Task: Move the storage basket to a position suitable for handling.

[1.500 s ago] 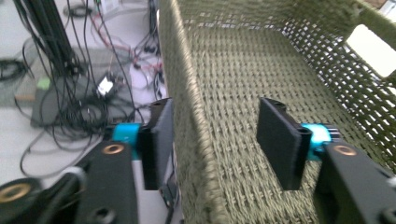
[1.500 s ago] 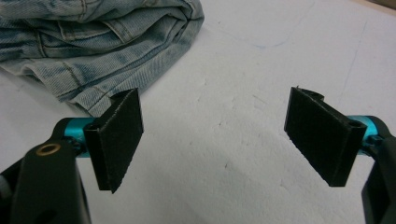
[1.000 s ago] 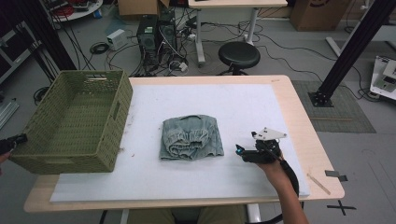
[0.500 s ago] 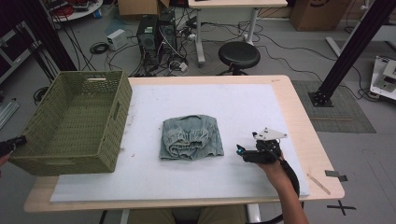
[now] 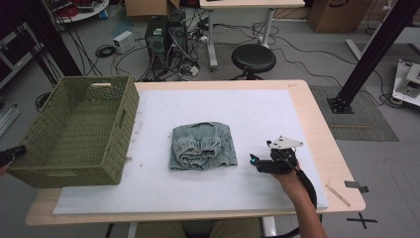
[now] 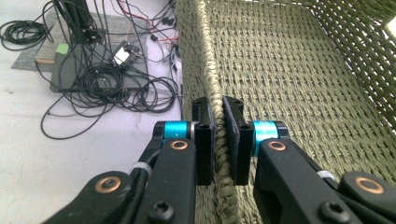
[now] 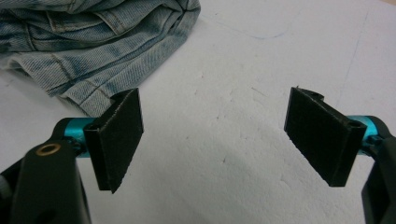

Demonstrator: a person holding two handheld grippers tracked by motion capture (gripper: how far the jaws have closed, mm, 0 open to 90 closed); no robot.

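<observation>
A green woven basket (image 5: 64,174) stands at the left end of the white mat (image 5: 257,106), partly past the table's left edge. My left gripper (image 5: 12,154) sits at the basket's near left corner. In the left gripper view this gripper (image 6: 218,105) is shut on the braided rim (image 6: 206,56) of the basket, one pad outside the wall and one inside. Folded blue jeans (image 5: 202,145) lie mid-table. My right gripper (image 5: 254,160) rests on the mat just right of the jeans (image 7: 93,42), and the right gripper (image 7: 219,126) stands open with bare mat between its pads.
The wooden table (image 5: 327,144) ends close to the right of my right hand. On the floor behind are a black stool (image 5: 253,58), computer towers (image 5: 166,37) and loose cables (image 6: 112,88). A black slanted post (image 5: 376,47) stands at the far right.
</observation>
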